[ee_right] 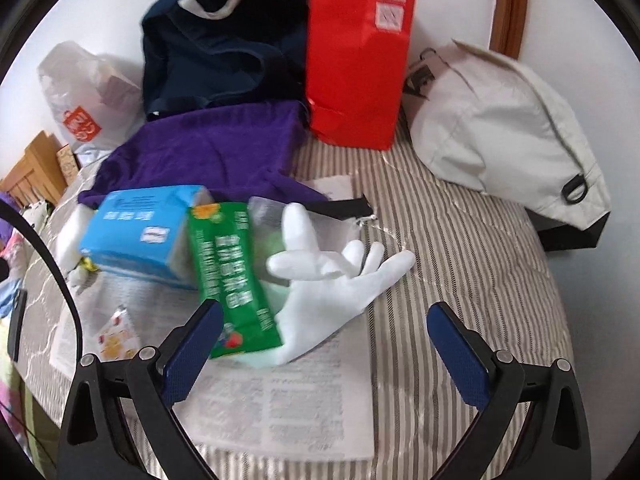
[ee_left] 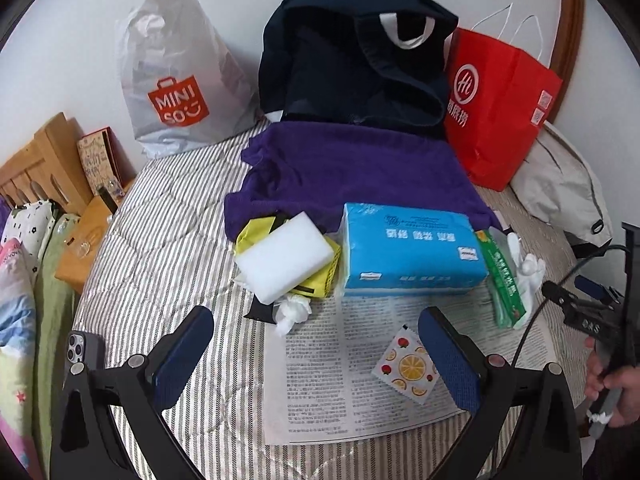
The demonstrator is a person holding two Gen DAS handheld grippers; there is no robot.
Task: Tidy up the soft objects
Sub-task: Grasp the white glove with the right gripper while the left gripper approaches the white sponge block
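A blue tissue pack [ee_left: 412,248] lies on a purple cloth [ee_left: 352,168] and a newspaper [ee_left: 360,364] on the striped bed. A white sponge [ee_left: 286,256] sits left of it on a yellow item [ee_left: 320,276]. A green packet [ee_left: 502,276] and a white glove [ee_left: 528,272] lie to its right. My left gripper [ee_left: 316,356] is open above the newspaper, near a fruit-print sachet [ee_left: 408,364]. My right gripper [ee_right: 326,352] is open, just in front of the white glove [ee_right: 332,280] and green packet [ee_right: 232,276]. The tissue pack [ee_right: 140,236] lies to the left.
A dark navy bag [ee_left: 356,56], a red paper bag [ee_left: 496,104] and a white Miniso bag [ee_left: 180,76] stand at the back wall. A pale grey bag [ee_right: 500,128] lies at right. A phone [ee_left: 82,348] lies left. A crumpled white tissue [ee_left: 292,312] lies below the sponge.
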